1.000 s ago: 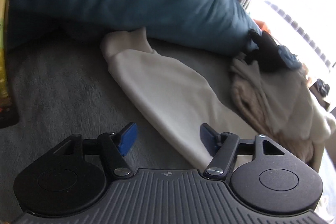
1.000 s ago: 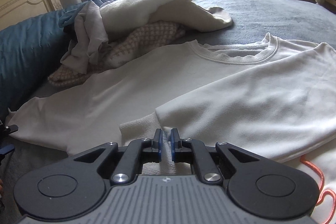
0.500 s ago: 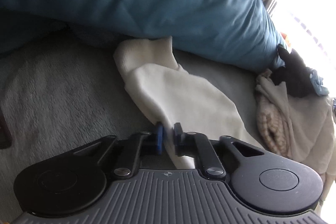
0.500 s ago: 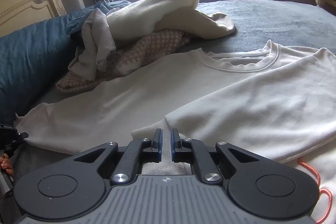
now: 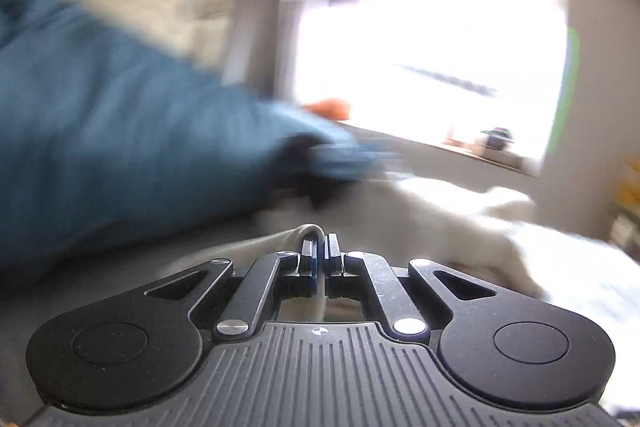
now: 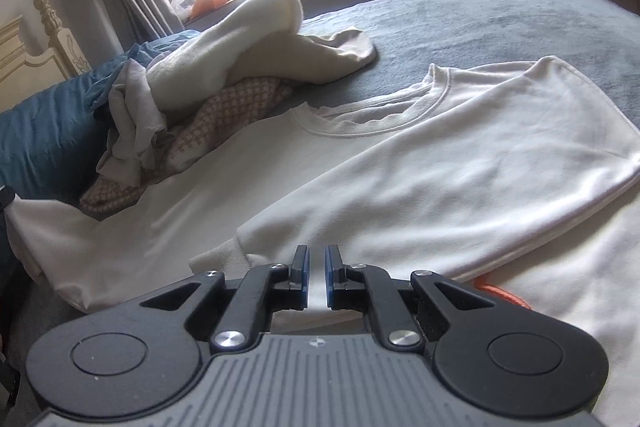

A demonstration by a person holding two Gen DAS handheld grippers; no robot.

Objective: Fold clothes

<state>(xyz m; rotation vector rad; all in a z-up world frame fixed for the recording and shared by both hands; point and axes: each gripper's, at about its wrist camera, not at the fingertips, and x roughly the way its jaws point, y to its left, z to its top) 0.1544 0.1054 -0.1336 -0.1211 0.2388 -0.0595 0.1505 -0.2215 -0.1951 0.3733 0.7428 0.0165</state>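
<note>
While my left gripper (image 5: 320, 253) clamps white sweatshirt (image 6: 460, 163) fabric, the right gripper (image 6: 316, 267) pinches it too, probably — laundry pile (image 6: 224, 75) upper left.

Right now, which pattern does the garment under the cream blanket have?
Pink-and-white houndstooth check, clearest in the right wrist view.

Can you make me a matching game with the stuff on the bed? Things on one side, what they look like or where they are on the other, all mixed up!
Things:
1. white sweatshirt
2. pillow
3. checked cloth
4. left gripper

Descriptions:
A. teal blue, beside the headboard
B. shut on a bit of white fabric
C. spread flat on the grey bed cover
D. pinkish pattern, low in the clothes heap

Pairs: 1-C, 2-A, 3-D, 4-B
</note>
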